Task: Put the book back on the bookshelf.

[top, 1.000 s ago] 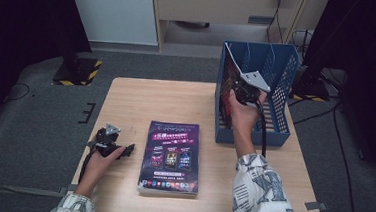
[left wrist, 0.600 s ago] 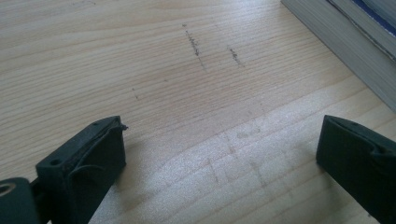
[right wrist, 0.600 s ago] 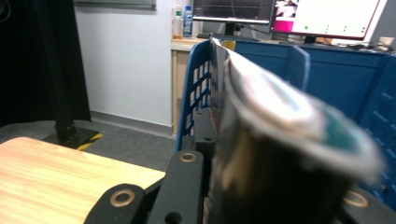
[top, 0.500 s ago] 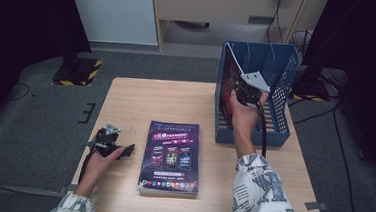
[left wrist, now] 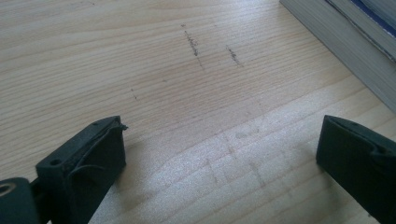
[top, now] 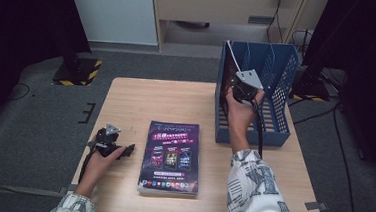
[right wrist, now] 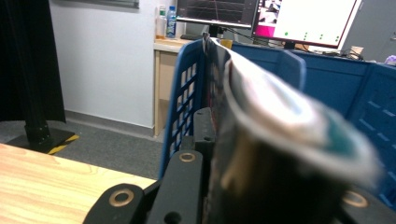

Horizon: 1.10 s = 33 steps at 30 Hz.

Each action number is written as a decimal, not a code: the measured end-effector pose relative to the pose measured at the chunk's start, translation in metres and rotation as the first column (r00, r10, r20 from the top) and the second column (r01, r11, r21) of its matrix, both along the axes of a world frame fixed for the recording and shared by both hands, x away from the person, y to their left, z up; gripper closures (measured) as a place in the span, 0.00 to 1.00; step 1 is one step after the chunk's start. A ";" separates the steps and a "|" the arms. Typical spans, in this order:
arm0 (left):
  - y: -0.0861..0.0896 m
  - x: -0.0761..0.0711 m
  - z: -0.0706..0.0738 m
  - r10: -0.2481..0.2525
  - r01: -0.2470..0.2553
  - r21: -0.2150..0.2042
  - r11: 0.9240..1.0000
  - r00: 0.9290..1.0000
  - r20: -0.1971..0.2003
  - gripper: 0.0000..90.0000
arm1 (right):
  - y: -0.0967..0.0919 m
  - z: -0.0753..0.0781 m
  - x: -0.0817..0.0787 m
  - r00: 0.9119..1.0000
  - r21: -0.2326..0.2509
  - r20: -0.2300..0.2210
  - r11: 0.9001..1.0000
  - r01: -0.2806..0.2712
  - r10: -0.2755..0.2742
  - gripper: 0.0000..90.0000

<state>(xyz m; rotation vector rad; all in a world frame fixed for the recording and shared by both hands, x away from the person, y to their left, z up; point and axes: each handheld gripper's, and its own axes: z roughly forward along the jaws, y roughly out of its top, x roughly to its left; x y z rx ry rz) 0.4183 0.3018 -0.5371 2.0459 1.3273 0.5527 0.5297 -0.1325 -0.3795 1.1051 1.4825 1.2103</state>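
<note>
A glossy magazine (right wrist: 285, 116) stands upright with its cover bowed. My right gripper (right wrist: 233, 135) is shut on its lower edge, inside the left slot of the blue file rack (top: 278, 127). From above, the right gripper (top: 241, 87) is at the rack's left wall and the magazine (top: 232, 56) shows as a thin pale edge. A stack of magazines (top: 171, 155) with a dark purple cover lies flat on the table. My left gripper (top: 128, 150) rests on the wood just left of that stack, open, with nothing between its jaws (left wrist: 219, 135). The stack's page edges (left wrist: 336, 32) lie beyond it.
The wooden table (top: 156, 101) has bare room behind the stack and left of the rack. The rack (right wrist: 184, 98) has mesh walls and dividers and stands at the table's back right corner. A cabinet (top: 223, 8) and black stands lie beyond the table.
</note>
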 end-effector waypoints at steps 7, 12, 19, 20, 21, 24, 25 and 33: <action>0.000 0.000 0.000 -0.001 0.001 0.001 1.000 1.000 0.000 0.01 | 0.012 -0.003 -0.002 1.000 -0.007 -0.010 1.000 -0.018 0.018 0.95; 0.000 0.000 0.000 -0.001 0.001 0.000 1.000 1.000 0.000 0.01 | 0.016 -0.003 -0.002 0.999 0.008 -0.020 0.999 -0.040 0.040 0.89; 0.000 0.000 0.000 -0.001 0.001 0.001 1.000 1.000 0.000 0.01 | 0.015 -0.002 -0.005 0.995 0.058 -0.040 0.995 -0.084 0.086 0.60; 0.000 0.000 0.000 -0.001 0.001 0.000 1.000 1.000 0.000 0.01 | 0.014 -0.003 -0.006 0.995 0.066 -0.040 0.994 -0.091 0.093 0.57; 0.000 0.000 0.000 -0.001 0.001 0.000 1.000 1.000 0.000 0.01 | 0.013 -0.003 -0.007 0.994 0.073 -0.044 0.993 -0.093 0.097 0.53; 0.000 0.000 0.000 -0.001 0.001 0.000 1.000 1.000 0.000 0.01 | 0.009 -0.005 -0.010 0.992 0.086 -0.061 0.991 -0.103 0.108 0.46; 0.000 0.000 0.000 -0.001 0.001 0.000 1.000 1.000 0.000 0.01 | 0.009 -0.005 -0.010 0.992 0.086 -0.061 0.991 -0.103 0.108 0.46; 0.000 0.000 0.000 -0.001 0.001 0.001 1.000 1.000 0.000 0.01 | -0.002 -0.012 -0.023 0.983 0.120 -0.107 0.984 -0.135 0.148 0.27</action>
